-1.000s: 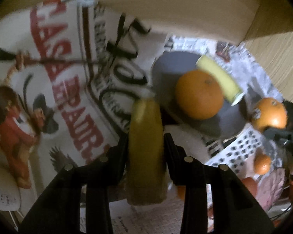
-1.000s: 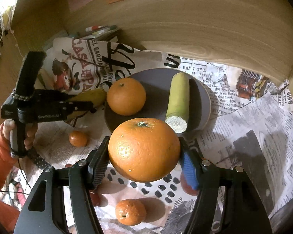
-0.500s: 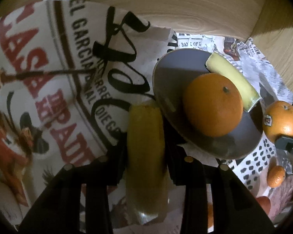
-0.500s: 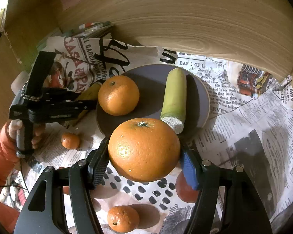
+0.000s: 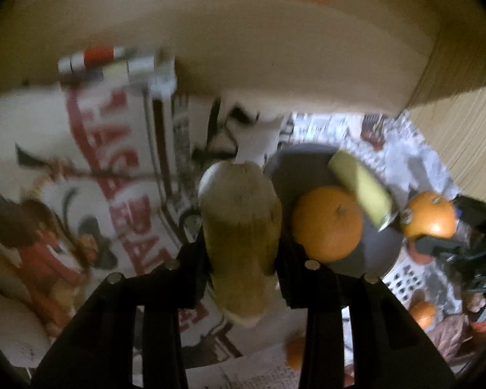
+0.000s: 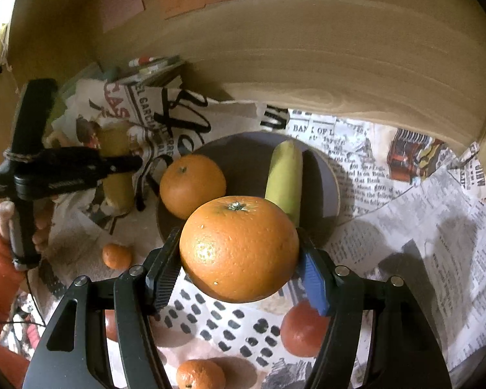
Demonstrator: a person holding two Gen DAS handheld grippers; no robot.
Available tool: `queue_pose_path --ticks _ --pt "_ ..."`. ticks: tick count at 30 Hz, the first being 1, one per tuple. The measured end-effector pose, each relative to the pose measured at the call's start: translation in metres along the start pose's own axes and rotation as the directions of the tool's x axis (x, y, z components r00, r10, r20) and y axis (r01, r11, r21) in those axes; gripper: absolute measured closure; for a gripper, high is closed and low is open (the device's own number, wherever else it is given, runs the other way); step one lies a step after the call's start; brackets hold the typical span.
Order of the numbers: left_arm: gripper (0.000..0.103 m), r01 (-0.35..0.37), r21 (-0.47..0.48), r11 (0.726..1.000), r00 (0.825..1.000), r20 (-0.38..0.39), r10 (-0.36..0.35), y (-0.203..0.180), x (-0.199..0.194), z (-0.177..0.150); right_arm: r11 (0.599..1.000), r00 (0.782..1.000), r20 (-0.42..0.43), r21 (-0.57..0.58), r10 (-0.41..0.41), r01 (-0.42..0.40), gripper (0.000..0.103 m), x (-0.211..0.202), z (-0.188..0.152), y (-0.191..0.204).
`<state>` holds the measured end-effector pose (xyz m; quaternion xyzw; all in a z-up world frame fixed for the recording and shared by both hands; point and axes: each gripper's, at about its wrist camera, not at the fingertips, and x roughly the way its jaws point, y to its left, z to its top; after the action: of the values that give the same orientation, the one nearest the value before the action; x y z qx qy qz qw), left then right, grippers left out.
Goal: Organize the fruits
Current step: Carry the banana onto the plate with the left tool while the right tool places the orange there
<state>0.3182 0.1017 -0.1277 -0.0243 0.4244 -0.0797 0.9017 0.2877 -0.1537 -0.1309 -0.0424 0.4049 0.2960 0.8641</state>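
My left gripper (image 5: 241, 253) is shut on a yellow banana piece (image 5: 241, 227) and holds it above the newspaper, left of the grey plate (image 5: 288, 162). In the right wrist view the left gripper (image 6: 123, 165) holds the banana piece (image 6: 116, 184) upright, left of the plate (image 6: 243, 149). The plate holds an orange (image 6: 192, 184) and another banana piece (image 6: 285, 175). My right gripper (image 6: 239, 259) is shut on a large orange (image 6: 239, 248), just in front of the plate's near rim; it also shows in the left wrist view (image 5: 429, 215).
Newspaper (image 6: 405, 201) covers the surface. A wooden wall (image 6: 307, 48) stands behind the plate. Small mandarins (image 6: 116, 256) (image 6: 199, 374) and a red fruit (image 6: 303, 332) lie on a spotted cloth (image 6: 223, 321) in front. Pens (image 6: 152, 63) lie at the back left.
My left gripper has lifted and tilted the banana piece more upright, away from the plate's left rim. My right gripper with the orange has edged closer to the plate.
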Motion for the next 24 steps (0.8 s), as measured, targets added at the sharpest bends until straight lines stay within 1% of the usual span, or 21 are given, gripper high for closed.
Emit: queue_pose_path --ticks 5,8,11,16,19,24 --pt "0.067 -0.010 0.036 0.999 0.995 0.096 0.006 -0.013 -0.018 0.027 1.000 1.000 0.013 0.011 -0.008 0.008 0.040 0.001 0.006 -0.003" --pt "0.067 0.008 0.049 0.999 0.993 0.114 -0.014 -0.023 -0.015 0.042 1.000 1.000 0.010 0.010 -0.007 0.007 0.040 0.005 0.009 -0.004" --pt "0.067 0.004 0.073 0.997 0.993 0.119 -0.012 -0.036 -0.006 0.051 1.000 1.000 0.006 -0.007 -0.016 0.016 0.040 0.010 0.013 -0.002" --pt "0.067 -0.036 0.138 0.990 0.995 0.099 0.023 -0.058 0.023 0.064 0.999 1.000 0.008 -0.021 -0.026 0.026 0.040 0.019 0.020 -0.002" --pt "0.067 -0.058 0.184 0.981 0.997 0.060 0.048 -0.068 0.045 0.067 0.999 0.999 0.000 -0.027 -0.035 0.035 0.040 0.027 0.021 -0.002" --pt "0.067 -0.002 0.218 0.976 0.999 -0.050 0.013 -0.079 0.079 0.066 0.998 0.999 0.005 -0.051 -0.032 0.033 0.040 0.034 0.021 -0.001"
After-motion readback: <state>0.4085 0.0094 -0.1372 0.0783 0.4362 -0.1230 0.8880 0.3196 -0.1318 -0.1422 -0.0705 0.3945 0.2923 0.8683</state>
